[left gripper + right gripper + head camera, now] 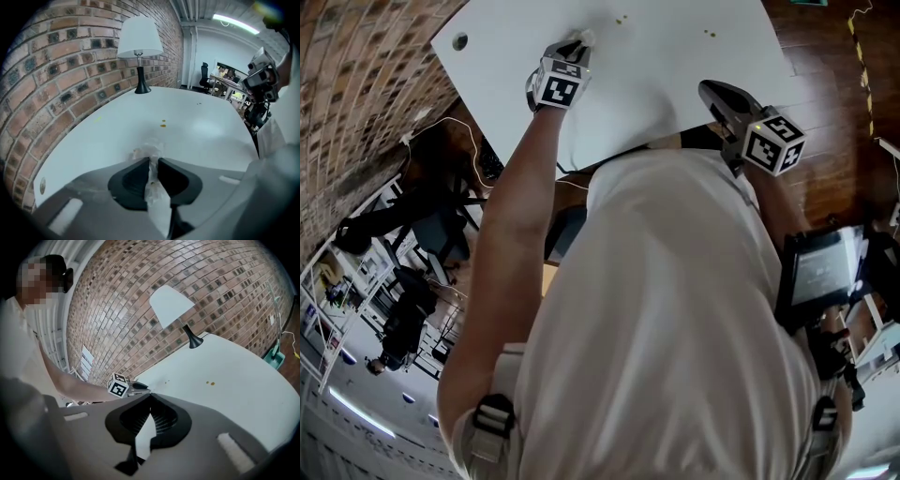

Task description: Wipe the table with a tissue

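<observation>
White tabletop (675,84) along a brick wall (56,79) is what I'm working over. My tissue (150,151) sits crumpled on the wall-side half, in from the near edge. It is pinched in the narrow jaws of the left gripper (153,161) and seems to press on the surface. I judge I'm mid-wipe: small orange spots (162,124) lie further toward the middle, not yet reached. Next I'd push the tissue forward onto them, keeping it pressed down so it drags rather than skips. The right gripper (149,397) hovers by the near edge, jaws together on nothing. A lamp (139,47) stands at the far end. I see no container on the table.
</observation>
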### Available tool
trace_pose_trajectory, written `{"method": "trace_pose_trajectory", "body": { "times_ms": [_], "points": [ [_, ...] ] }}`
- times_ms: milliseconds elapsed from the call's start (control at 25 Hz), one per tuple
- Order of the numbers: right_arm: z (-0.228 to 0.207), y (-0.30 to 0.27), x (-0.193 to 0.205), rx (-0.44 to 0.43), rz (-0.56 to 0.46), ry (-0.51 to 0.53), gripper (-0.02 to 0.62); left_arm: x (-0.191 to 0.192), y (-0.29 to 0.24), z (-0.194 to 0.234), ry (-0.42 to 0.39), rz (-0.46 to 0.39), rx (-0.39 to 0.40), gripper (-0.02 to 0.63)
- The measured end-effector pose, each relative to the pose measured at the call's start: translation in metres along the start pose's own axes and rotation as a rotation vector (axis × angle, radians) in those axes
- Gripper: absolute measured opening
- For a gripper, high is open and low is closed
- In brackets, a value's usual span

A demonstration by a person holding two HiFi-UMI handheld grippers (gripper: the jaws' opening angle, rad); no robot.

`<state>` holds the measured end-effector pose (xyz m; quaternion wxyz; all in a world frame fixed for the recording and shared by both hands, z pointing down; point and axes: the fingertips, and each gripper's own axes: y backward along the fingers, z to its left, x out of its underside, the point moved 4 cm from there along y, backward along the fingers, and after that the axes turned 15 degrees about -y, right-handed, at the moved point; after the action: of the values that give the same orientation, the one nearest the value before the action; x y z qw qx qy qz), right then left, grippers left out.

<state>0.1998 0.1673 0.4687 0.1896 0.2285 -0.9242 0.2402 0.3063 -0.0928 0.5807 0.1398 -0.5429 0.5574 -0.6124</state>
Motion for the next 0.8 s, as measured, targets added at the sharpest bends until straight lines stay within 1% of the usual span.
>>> {"method": "trace_pose_trajectory", "body": {
  "times_ms": [80, 200, 280, 360, 440, 480, 560, 640, 680, 720, 800],
  "points": [
    [0.000, 0.001, -0.001, -0.003, -0.001, 0.003, 0.008, -0.009, 0.000, -0.009, -0.008, -0.015, 0.025, 0.052],
    [0.001, -0.001, -0.004, -0.009, -0.006, 0.010, 0.008, -0.019, -0.001, -0.028, 0.015, -0.045, 0.041, 0.054],
    [0.003, -0.005, -0.006, -0.016, -0.006, 0.015, 0.008, -0.023, 0.000, -0.042, 0.029, -0.069, 0.071, 0.061],
    [0.004, -0.006, -0.007, -0.019, -0.006, 0.016, 0.008, -0.026, 0.002, -0.057, 0.058, -0.107, 0.111, 0.063],
    [0.004, -0.004, -0.007, -0.019, -0.010, 0.014, 0.008, -0.029, 0.010, -0.067, 0.109, -0.165, 0.113, 0.064],
    [0.004, -0.004, -0.007, -0.019, -0.012, 0.012, 0.008, -0.028, 0.015, -0.066, 0.145, -0.195, 0.090, 0.066],
    [0.003, -0.005, -0.008, -0.019, -0.018, 0.005, 0.008, -0.019, 0.027, -0.053, 0.237, -0.237, 0.009, 0.066],
    [0.002, -0.006, -0.008, -0.018, -0.021, -0.004, 0.008, -0.003, 0.037, -0.035, 0.314, -0.236, -0.086, 0.067],
    [0.002, -0.005, -0.008, -0.018, -0.021, -0.008, 0.008, 0.005, 0.042, -0.028, 0.327, -0.221, -0.124, 0.067],
    [0.002, -0.004, -0.007, -0.018, -0.021, -0.011, 0.008, 0.011, 0.045, -0.023, 0.323, -0.200, -0.150, 0.067],
    [0.002, -0.004, -0.006, -0.021, -0.020, -0.013, 0.008, 0.022, 0.046, -0.019, 0.300, -0.155, -0.173, 0.069]
  ]
}}
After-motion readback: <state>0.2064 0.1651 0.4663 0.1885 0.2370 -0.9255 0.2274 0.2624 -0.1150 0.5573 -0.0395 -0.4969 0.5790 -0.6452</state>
